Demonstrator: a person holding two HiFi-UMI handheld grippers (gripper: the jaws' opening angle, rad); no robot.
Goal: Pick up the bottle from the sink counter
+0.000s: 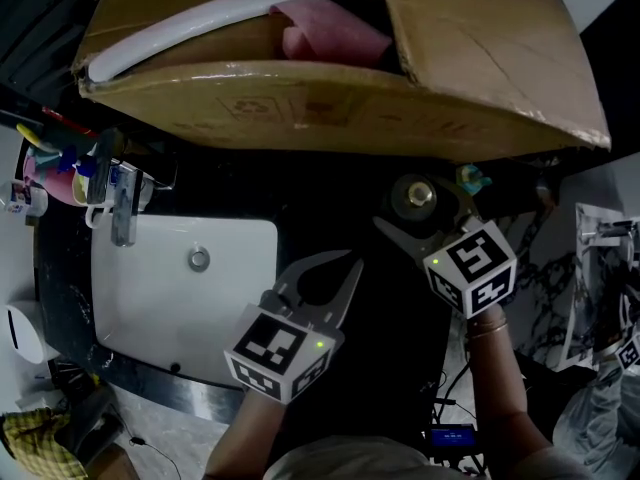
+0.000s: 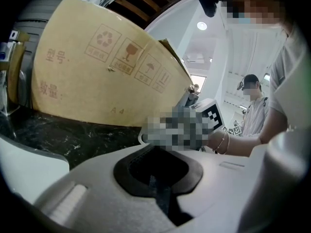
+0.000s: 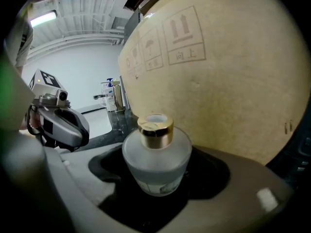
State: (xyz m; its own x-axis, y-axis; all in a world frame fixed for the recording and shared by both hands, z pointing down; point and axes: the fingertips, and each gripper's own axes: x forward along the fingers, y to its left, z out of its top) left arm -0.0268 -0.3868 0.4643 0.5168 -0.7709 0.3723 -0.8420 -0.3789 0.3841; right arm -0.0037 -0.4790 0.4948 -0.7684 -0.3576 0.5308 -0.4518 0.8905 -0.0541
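Support: counter [image 1: 330,218], dark stone with pale veining, also seen in the left gripper view [image 2: 73,135].
Basin: white rectangular sink [image 1: 170,308] set into the counter's left part, round drain [image 1: 199,259] near its back edge.
Tap: chrome fitting [image 1: 122,206] at the basin's back left corner.
Box: large cardboard box [image 1: 330,103] standing along the back of the counter, flaps open.
Bottle: frosted glass bottle [image 3: 156,154], gold collar, upright on the counter right of the basin, just in front of the box.
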